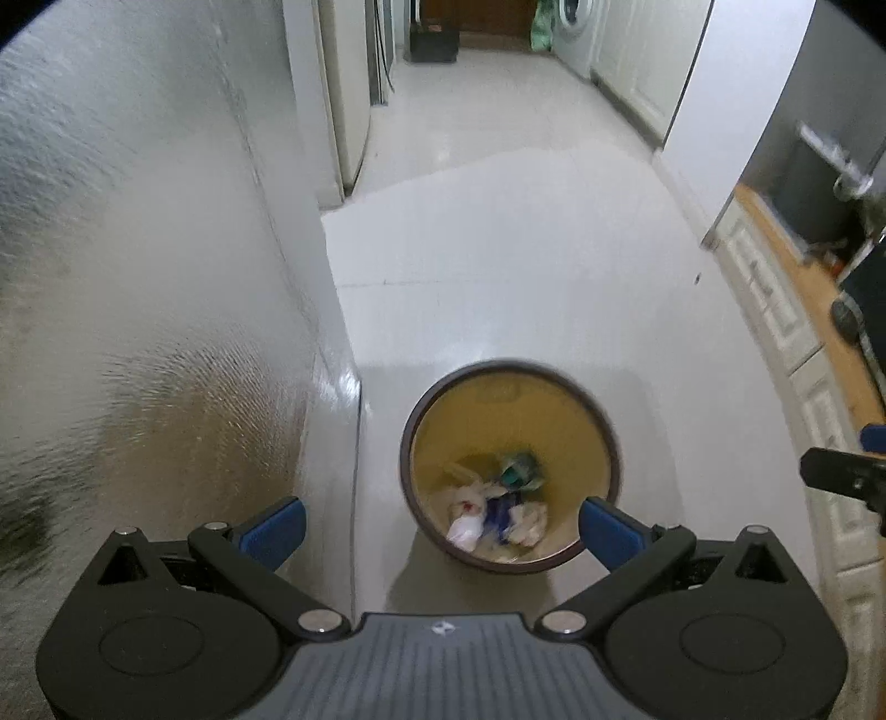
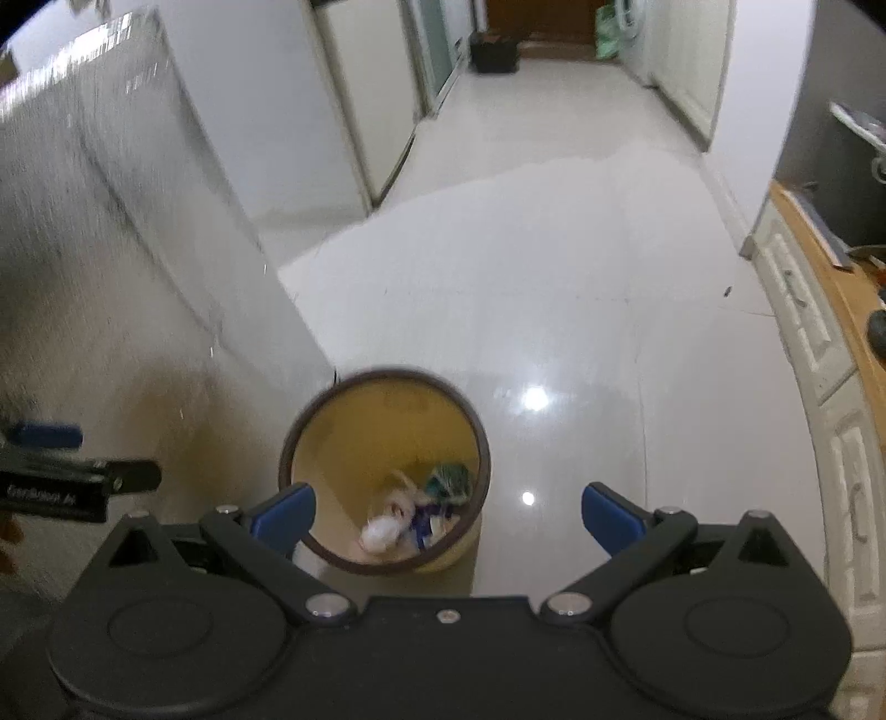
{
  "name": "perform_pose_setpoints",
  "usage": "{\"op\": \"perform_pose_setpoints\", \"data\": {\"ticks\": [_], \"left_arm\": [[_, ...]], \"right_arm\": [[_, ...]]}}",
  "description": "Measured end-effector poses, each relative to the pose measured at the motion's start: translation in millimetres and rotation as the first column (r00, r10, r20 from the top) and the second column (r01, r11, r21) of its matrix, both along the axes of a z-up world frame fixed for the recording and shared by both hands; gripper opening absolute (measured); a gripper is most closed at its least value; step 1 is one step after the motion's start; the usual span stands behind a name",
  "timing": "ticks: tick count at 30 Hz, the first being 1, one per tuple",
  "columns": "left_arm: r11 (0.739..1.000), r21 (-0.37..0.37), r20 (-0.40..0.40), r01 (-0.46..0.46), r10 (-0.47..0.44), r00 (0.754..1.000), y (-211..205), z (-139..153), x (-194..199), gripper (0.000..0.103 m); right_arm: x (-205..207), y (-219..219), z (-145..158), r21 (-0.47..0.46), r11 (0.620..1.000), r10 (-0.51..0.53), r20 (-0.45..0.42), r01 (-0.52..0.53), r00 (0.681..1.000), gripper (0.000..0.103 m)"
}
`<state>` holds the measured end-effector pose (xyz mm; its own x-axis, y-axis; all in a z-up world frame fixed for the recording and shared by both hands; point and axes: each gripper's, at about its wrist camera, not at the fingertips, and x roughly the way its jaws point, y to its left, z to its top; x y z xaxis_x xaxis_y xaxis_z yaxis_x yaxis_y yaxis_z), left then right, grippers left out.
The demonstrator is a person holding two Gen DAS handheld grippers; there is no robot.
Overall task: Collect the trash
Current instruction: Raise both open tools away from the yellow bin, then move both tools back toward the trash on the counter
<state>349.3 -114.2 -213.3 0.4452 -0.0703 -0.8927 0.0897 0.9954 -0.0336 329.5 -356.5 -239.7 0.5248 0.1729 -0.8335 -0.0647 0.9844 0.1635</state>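
One line of small white lettering stood on the flat black side of the other handheld gripper (image 2: 77, 487), out to the left of the right gripper's fingers, but it was too blurred to read with any certainty.

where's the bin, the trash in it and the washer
bin (image 1: 601, 412), left wrist view, on its far right rim
trash (image 1: 465, 523), left wrist view, on the white crumpled piece
washer (image 1: 576, 25), left wrist view, on its front
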Motion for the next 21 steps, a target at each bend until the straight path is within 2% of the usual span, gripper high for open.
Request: {"op": "perform_pose_setpoints", "data": {"ticks": [7,12,17,21], "left_arm": [[0.999,-0.037,0.119,-0.016,0.02,0.993,4,52,-31,0.103],[0.998,-0.066,0.223,-0.013,0.027,0.974,5,95,-57,0.103],[0.996,-0.091,0.339,0.013,0.018,0.941,5,140,-87,0.103],[0.995,-0.079,0.433,0.056,-0.016,0.901,3,180,-118,0.103]], "right_arm": [[-25,-8,42,-0.009,1.0,-0.02,0.125,0.021,0.992,0.103],[-47,-7,82,0.004,1.0,-0.024,0.243,0.023,0.97,0.103],[-69,-3,120,0.06,0.998,-0.038,0.36,0.018,0.932,0.103],[-83,2,148,0.087,0.996,-0.047,0.446,0.009,0.894,0.103]]}}
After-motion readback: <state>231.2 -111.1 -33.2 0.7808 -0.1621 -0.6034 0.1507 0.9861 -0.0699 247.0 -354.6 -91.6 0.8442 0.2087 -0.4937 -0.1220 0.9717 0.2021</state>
